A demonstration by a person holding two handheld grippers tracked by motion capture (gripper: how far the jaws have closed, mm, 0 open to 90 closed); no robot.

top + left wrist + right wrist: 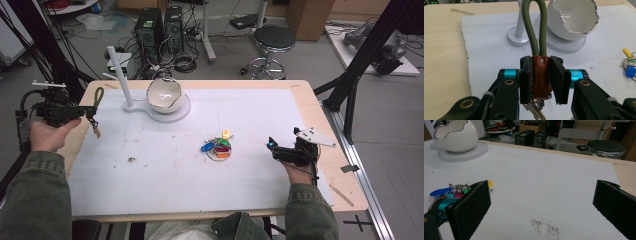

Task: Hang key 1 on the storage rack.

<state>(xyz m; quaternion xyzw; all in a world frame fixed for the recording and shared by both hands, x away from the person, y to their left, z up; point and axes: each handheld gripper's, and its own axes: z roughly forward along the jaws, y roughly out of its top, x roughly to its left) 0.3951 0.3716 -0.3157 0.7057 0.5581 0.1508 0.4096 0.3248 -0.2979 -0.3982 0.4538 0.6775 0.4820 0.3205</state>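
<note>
My left gripper [89, 113] is held above the table's left edge and is shut on a key fob. The fob has a brown leather sleeve [540, 75] pinched between the jaws, an olive green cord loop [535, 27] rising from it [98, 96], and keys [536, 110] dangling below. A bunch of keys with coloured tags [218, 146] lies on the white mat near the middle. My right gripper [270, 145] rests low on the mat to the right of that bunch, jaws wide open and nothing between them; the bunch [451, 190] lies by its left jaw.
A white egg-shaped bowl [164, 94] sits on a white round base with an upright post [119, 75] at the back left of the mat [165, 175]. A dirt smudge [545, 226] marks the mat ahead of my right gripper. A stool [274, 39] and computer towers stand beyond the table.
</note>
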